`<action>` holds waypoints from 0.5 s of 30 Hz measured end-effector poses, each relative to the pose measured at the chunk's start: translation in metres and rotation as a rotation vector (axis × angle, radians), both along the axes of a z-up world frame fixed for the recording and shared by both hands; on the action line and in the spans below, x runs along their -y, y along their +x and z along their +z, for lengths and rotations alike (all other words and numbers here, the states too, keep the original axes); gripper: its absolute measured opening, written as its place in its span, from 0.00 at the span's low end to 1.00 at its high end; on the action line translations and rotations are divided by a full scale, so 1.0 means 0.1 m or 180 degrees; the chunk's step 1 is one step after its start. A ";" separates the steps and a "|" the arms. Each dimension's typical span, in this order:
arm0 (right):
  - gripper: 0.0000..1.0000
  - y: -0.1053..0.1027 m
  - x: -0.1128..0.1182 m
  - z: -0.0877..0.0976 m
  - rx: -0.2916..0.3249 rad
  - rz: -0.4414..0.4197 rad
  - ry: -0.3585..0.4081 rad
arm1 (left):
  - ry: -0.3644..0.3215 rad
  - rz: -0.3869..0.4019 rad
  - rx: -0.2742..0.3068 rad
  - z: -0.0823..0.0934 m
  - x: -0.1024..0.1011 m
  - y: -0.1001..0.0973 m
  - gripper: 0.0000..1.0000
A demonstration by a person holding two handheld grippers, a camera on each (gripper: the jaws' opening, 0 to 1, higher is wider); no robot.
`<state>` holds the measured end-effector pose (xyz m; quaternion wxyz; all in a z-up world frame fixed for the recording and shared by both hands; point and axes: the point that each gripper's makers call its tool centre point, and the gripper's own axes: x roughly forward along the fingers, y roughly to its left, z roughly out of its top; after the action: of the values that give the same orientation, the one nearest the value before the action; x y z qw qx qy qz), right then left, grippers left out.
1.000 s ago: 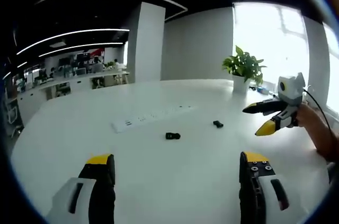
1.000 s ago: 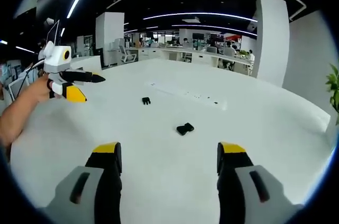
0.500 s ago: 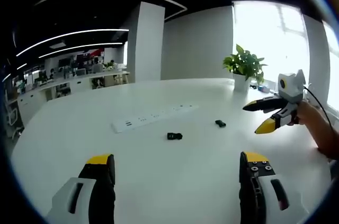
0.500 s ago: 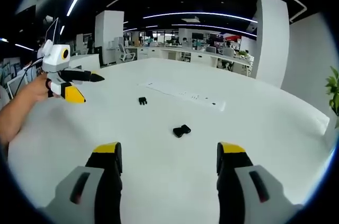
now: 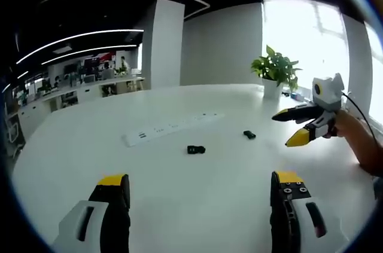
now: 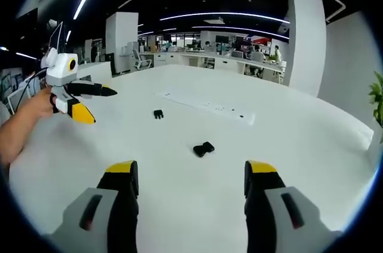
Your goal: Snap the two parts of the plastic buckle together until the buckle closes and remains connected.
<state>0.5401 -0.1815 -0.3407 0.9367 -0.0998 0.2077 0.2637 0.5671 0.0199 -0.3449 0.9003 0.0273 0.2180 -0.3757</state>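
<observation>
White tabletop (image 5: 197, 199) spreads wide under both claws, with the two black parts of the plastic buckle lying on it, apart from each other and untouched. In the left gripper view, the larger buckle part (image 5: 195, 149) sits near the middle of the tabletop, just this side of a long white power strip (image 5: 170, 129), and the smaller buckle part (image 5: 249, 135) lies off to its right, nearer the potted plant (image 5: 276, 72) by the bright window. The left claw (image 5: 200, 187) hangs above the tabletop with its yellow-tipped jaws spread wide and nothing between them. The right claw (image 5: 294, 127) comes in from the right edge of this view, held in a person's hand (image 5: 353, 136), jaws parted and empty, raised above the surface beyond the smaller part.

In the right gripper view, the larger buckle part (image 6: 203, 149) lies ahead of the right claw (image 6: 190, 178), whose jaws stand wide open with nothing in them. The smaller part (image 6: 158, 113) sits farther off to the left, with the power strip (image 6: 206, 106) beyond. The left claw (image 6: 96, 103) shows at the left, gripped by a hand (image 6: 37, 106), open and carrying nothing.
</observation>
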 end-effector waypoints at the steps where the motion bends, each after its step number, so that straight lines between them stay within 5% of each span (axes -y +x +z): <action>1: 0.72 0.00 0.01 -0.01 -0.0010 0.0002 -0.0002 | 0.0008 -0.0001 -0.0001 -0.01 0.00 0.00 0.99; 15: 0.71 0.01 0.04 -0.10 -0.0066 -0.0014 0.0022 | -0.0004 0.0015 -0.0056 -0.07 -0.04 0.04 0.99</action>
<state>0.5411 -0.1855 -0.3503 0.9354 -0.0933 0.2167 0.2634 0.5714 0.0238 -0.3516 0.8993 0.0229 0.2257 -0.3739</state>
